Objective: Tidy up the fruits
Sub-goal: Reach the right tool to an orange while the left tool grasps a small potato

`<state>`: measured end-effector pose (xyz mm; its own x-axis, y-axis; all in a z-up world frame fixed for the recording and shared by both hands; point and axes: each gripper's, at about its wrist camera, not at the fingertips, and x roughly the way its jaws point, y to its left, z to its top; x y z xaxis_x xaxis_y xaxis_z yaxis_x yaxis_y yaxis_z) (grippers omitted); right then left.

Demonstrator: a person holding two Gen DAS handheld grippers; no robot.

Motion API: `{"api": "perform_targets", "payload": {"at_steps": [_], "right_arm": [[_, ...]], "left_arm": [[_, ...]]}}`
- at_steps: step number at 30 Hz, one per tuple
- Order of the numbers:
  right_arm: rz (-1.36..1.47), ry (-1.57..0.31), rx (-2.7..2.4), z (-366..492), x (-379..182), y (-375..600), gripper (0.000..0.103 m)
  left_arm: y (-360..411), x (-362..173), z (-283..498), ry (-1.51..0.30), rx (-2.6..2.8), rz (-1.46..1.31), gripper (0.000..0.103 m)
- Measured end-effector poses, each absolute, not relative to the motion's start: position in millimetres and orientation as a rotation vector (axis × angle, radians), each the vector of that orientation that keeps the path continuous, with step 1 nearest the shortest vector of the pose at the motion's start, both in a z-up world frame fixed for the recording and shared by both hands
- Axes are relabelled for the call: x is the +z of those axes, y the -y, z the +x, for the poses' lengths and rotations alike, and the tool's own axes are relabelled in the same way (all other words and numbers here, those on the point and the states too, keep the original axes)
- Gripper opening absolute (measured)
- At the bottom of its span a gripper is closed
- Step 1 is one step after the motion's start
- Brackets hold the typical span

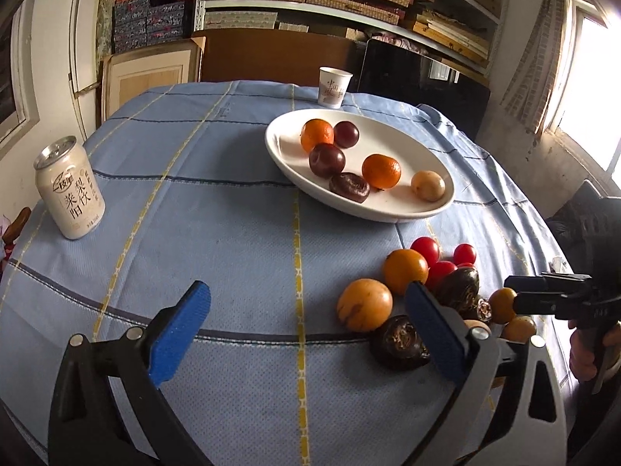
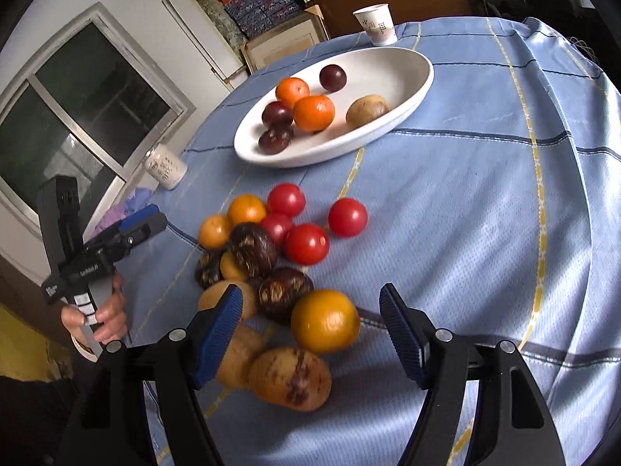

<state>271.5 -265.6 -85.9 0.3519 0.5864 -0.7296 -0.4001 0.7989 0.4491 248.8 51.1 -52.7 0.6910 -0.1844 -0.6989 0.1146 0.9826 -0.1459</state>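
Both tools hang apart and empty over the desk: the right tool [image 2: 310, 334] straddles a yellow-orange fruit [image 2: 325, 320] in the loose pile [image 2: 268, 256], near the white dish [image 2: 421, 77]. A clumsy squeeze could send tomatoes [image 2: 306, 244] rolling; left tool [image 1: 306, 334] waits beside.

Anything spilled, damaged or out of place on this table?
Nothing spilled or tipped: the can and paper cup stand upright. Several dark fruits are shrivelled, such as one in the white dish and one in the loose pile. A yellow fruit nearest the camera has brown blotches.
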Motion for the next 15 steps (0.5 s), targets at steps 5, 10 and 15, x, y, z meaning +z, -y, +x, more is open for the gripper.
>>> {"api": "perform_targets", "payload": {"at_steps": [5,10,15], "right_arm": [[0.150,-1.053,0.612,267,-92,263,0.074],[0.128,-1.058,0.607,265,-96,261,0.074],[0.139,-1.056,0.597,266,-96,264,0.065]], "left_arm": [[-49,-56,248,-0.800,-0.159,-0.077,0.098],[-43,-59,245,-0.799,-0.149,-0.038,0.099],[-37,-58,241,-0.783,-0.139,0.006,0.098]]}}
